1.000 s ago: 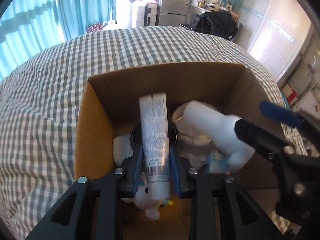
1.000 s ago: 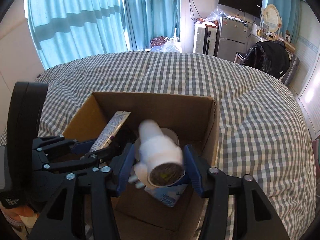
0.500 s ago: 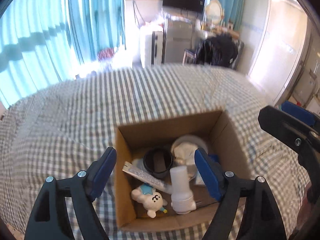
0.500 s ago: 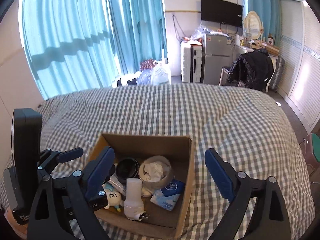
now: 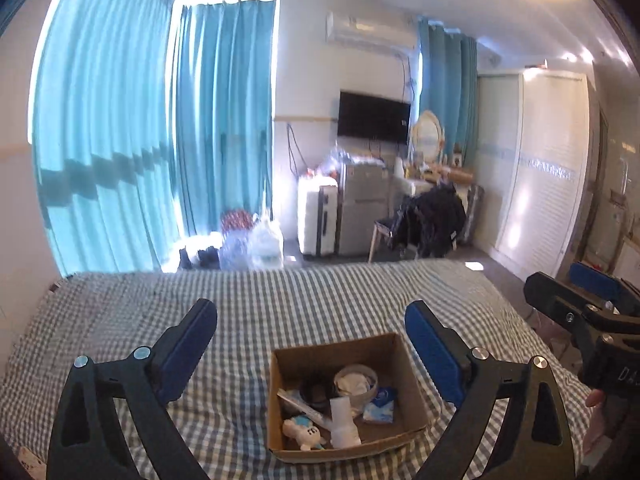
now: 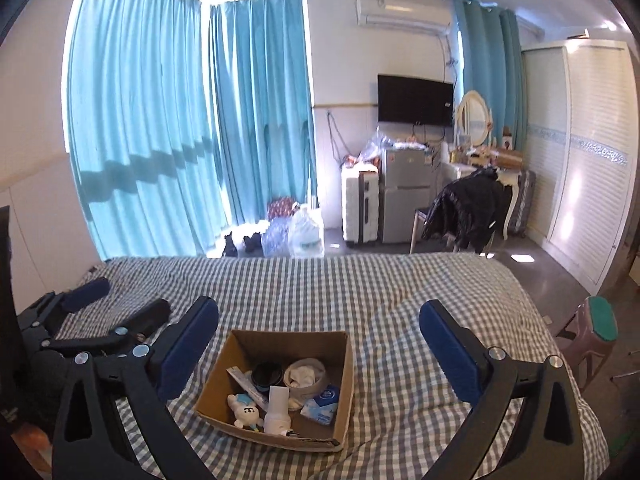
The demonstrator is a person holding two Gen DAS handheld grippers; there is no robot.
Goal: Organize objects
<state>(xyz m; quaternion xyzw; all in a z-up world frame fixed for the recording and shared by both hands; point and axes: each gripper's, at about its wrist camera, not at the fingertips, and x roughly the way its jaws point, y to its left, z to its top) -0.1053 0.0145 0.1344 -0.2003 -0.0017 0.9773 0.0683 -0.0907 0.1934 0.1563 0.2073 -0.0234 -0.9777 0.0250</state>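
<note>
An open cardboard box (image 5: 412,384) sits on the checked bed; it also shows in the right wrist view (image 6: 348,364). Inside lie a white bottle (image 5: 342,426) (image 6: 277,408), a tube (image 5: 300,400) (image 6: 246,386), a small white-and-blue toy figure (image 5: 302,434) (image 6: 246,410), a black round container (image 5: 314,390) (image 6: 267,374), a white bowl of crumpled paper (image 5: 356,380) (image 6: 306,372) and a blue packet (image 5: 380,404) (image 6: 322,398). My left gripper (image 5: 310,344) is open and empty, raised well above and behind the box. My right gripper (image 6: 318,346) is open and empty, also raised back from it.
The grey-checked bed cover (image 6: 304,284) spreads around the box. Beyond the bed's far edge are blue curtains (image 6: 160,128), bags on the floor (image 6: 292,228), a small fridge (image 6: 404,196) and a chair with a black coat (image 6: 468,212). A stool (image 6: 592,332) stands at the right.
Both grippers let go of the tube and the white bottle into the box, opened wide, and pulled up and back, so the box now looks small and low.
</note>
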